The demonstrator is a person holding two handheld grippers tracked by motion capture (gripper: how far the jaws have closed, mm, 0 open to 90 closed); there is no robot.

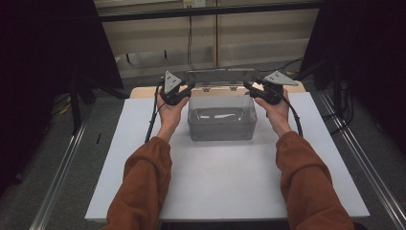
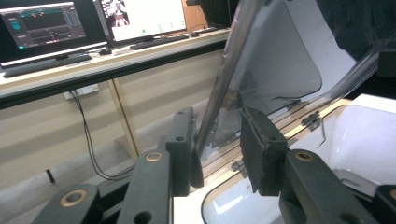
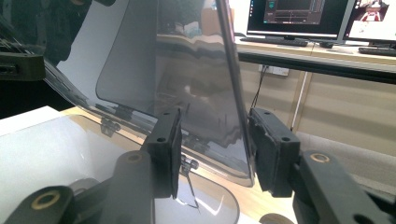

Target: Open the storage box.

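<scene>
A clear plastic box (image 1: 220,125) stands at the far middle of the white tabletop (image 1: 215,187), its hinged clear lid (image 1: 218,76) raised upright at the back. My left gripper (image 1: 190,87) is at the lid's left end, my right gripper (image 1: 246,86) at its right end. In the left gripper view the lid (image 2: 280,60) has its edge between the jaws of the left gripper (image 2: 217,144), close to the left pad, with a gap to the other. In the right gripper view the lid (image 3: 187,60) has its edge near the right pad of the right gripper (image 3: 215,144), well apart from the left pad.
The box's open inside (image 2: 373,135) lies below the lid. Behind the table runs a desk with monitors (image 2: 42,23) and a keyboard (image 3: 289,41). Metal rails (image 1: 62,167) flank the table, and dark curtains hang on both sides.
</scene>
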